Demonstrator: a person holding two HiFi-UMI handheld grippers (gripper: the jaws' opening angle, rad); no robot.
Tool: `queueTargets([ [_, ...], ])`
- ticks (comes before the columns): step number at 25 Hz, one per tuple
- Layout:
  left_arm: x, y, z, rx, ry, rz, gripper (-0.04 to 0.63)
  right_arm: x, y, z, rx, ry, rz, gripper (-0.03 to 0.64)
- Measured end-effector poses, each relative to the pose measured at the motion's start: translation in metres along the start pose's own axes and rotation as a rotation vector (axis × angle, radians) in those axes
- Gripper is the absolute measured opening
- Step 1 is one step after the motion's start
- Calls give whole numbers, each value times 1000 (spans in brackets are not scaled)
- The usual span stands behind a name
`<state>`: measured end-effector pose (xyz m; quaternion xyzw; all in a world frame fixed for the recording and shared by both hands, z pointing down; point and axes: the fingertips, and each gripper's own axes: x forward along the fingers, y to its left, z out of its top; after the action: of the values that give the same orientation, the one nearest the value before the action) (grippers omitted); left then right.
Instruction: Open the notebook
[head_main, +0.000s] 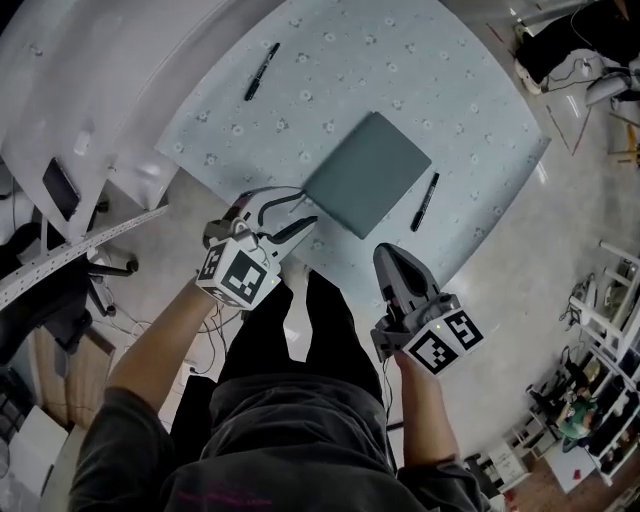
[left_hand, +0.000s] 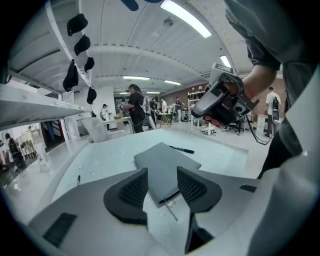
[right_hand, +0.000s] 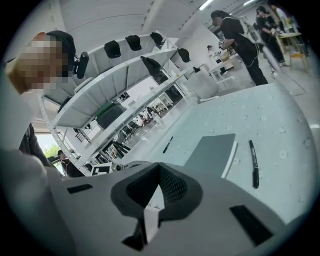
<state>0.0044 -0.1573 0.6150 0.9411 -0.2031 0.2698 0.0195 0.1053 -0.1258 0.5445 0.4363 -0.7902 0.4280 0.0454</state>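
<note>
A closed grey notebook (head_main: 368, 172) lies flat on the pale blue patterned tablecloth (head_main: 420, 80). My left gripper (head_main: 289, 212) hovers at the notebook's near left corner, open, with nothing between its pads. Along its jaws the notebook (left_hand: 161, 156) shows in the gap of the left gripper (left_hand: 162, 175). My right gripper (head_main: 392, 258) hangs just off the table's near edge, below the notebook's right side, shut and empty. Its pads meet at the tips of the right gripper (right_hand: 159, 168), beyond which the notebook (right_hand: 214, 151) lies.
One black pen (head_main: 425, 201) lies right of the notebook, another black pen (head_main: 262, 71) at the far left of the cloth. A white shelf rack (head_main: 90, 90) stands left of the table. Several people are at desks in the background.
</note>
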Motion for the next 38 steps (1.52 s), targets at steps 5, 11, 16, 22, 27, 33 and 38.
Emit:
queueTargets([
  [5, 24, -5, -25, 125, 58, -16, 184, 0, -22, -17, 31, 12, -21, 2],
  [11, 45, -14, -41, 357, 115, -21, 187, -5, -40, -35, 62, 20, -45, 2],
  [16, 59, -20, -49, 526, 136, -30, 187, -10, -50, -47, 84, 22, -63, 2],
  [22, 69, -26, -54, 666, 138, -19, 186, -15, -62, -59, 106, 26, -79, 2],
  [27, 76, -32, -55, 733, 136, -26, 186, -19, -68, -68, 118, 29, -84, 2],
  [33, 78, -38, -60, 790, 137, -46, 146, -21, -71, -73, 128, 29, -87, 2],
  [38, 78, -40, -61, 815, 152, -71, 133, -22, -66, -74, 130, 33, -84, 2],
])
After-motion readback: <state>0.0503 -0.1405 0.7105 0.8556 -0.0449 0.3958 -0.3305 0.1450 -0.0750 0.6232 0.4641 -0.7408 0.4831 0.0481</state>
